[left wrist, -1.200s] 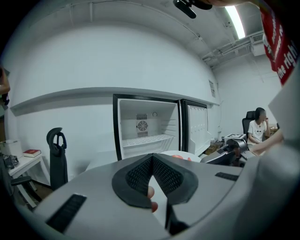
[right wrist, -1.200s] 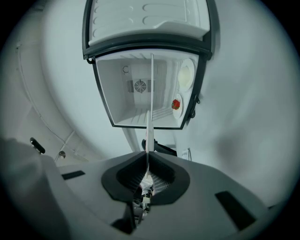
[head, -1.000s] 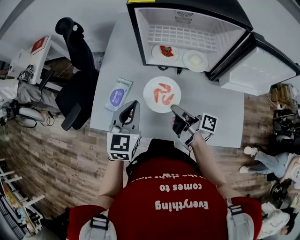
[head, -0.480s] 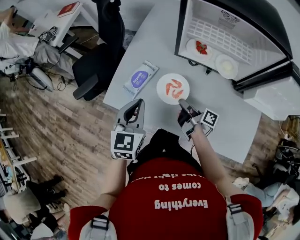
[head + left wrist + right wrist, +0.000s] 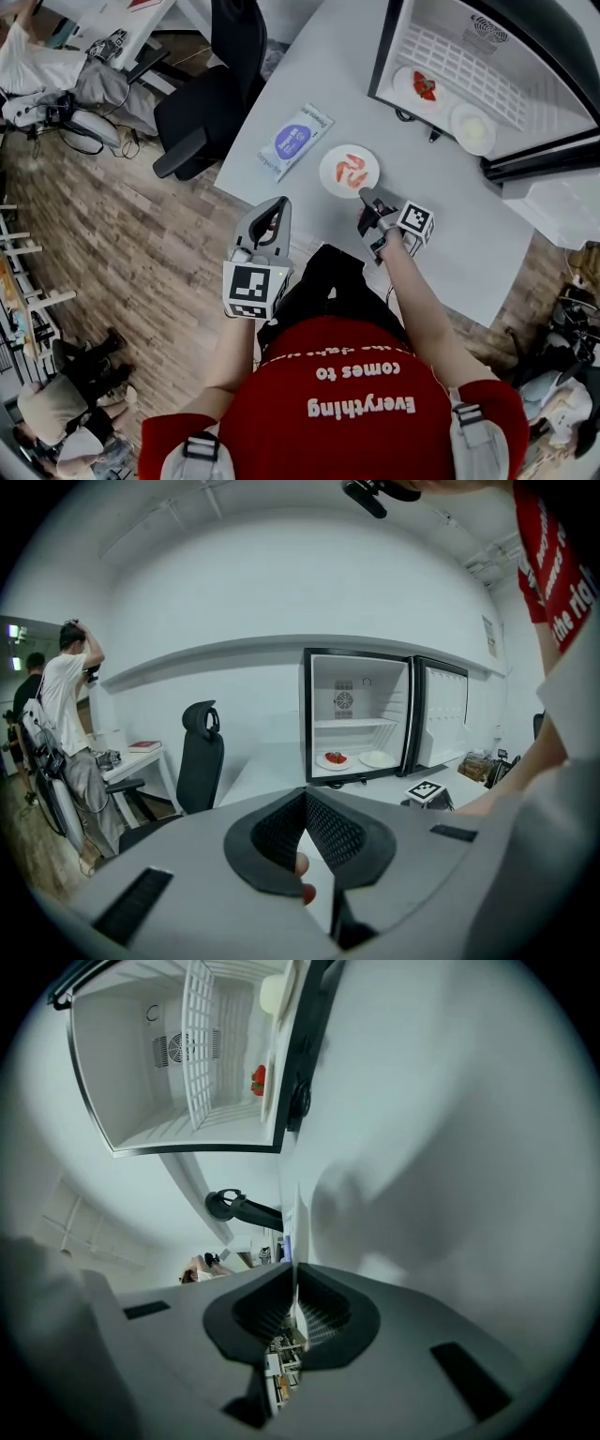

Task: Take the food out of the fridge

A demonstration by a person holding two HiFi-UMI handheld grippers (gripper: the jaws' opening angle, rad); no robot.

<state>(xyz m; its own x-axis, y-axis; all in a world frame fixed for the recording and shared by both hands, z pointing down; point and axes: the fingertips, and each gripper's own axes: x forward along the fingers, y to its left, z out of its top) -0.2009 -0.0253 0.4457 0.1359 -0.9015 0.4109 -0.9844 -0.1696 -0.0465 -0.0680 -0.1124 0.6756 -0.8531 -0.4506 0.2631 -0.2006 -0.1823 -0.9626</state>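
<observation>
Fridge (image 5: pixel 459 37) first, since everything turns on it: it stands open on the worktop (image 5: pixel 441 225), with two plates on its floor, close behind the sill. The plate of red food (image 5: pixel 406 77) lies toward the wall away from the door. The plate of pale food (image 5: pixel 458 119) lies toward the hinge side. The shrimp plate (image 5: pixel 329 174) is already outside the fridge, on the worktop in front of the opening.

Our right tool (image 5: pixel 367 196) is closed narrow on that plate's rim, on the side turned away from the opening. Its nose points across the fridge's front, not into it, so the opening lies off to one side of its line. Our left tool (image 5: pixel 277 202) is pinched together with nothing in it and hangs farther from the fridge, at the worktop's outer edge.

We judge the right hand the nearer one. Once it lets go, it would need to swing toward the opening to face either plate. Both plates are round, so no axis matters. The rim nearest the sill is the part to take.
</observation>
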